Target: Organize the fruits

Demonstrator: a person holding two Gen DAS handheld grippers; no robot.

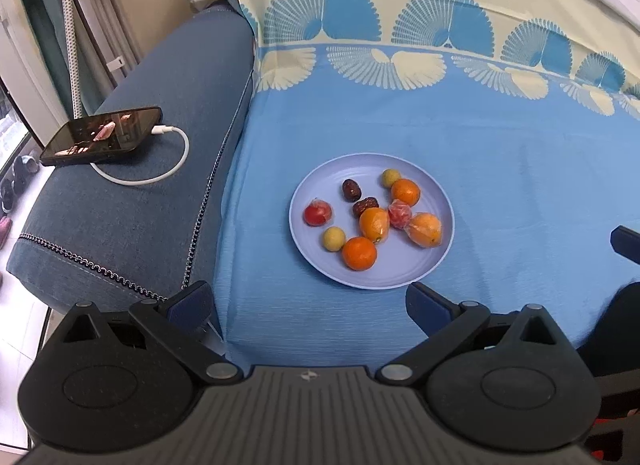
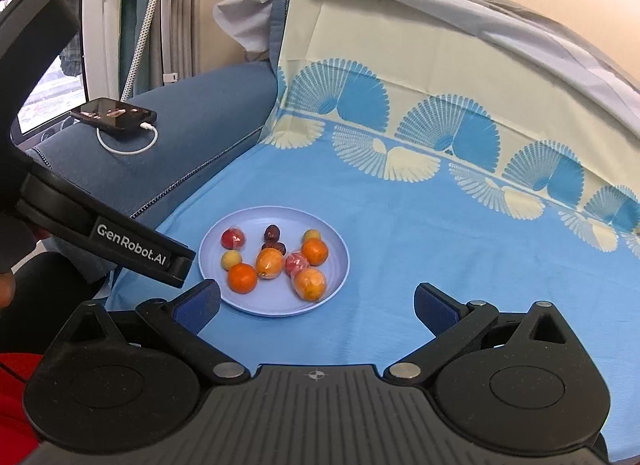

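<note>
A pale blue plate (image 1: 432,265) (image 2: 332,289) lies on the blue cloth and holds several fruits: oranges (image 1: 359,253) (image 2: 242,277), wrapped orange fruits (image 1: 425,229) (image 2: 309,284), a red fruit (image 1: 317,213) (image 2: 233,238), two dark dates (image 1: 351,189) (image 2: 272,232) and small yellow fruits (image 1: 334,238) (image 2: 231,259). My left gripper (image 1: 310,303) is open and empty, just short of the plate's near rim. My right gripper (image 2: 316,305) is open and empty, near the plate's front right rim. The left gripper's body (image 2: 132,251) shows at the left of the right wrist view.
A black phone (image 1: 102,136) (image 2: 114,113) with a white charging cable (image 1: 168,173) lies on the blue sofa arm (image 1: 160,205) at the left. The blue and cream patterned cloth (image 1: 480,153) covers the seat and backrest. A window and curtains stand at far left.
</note>
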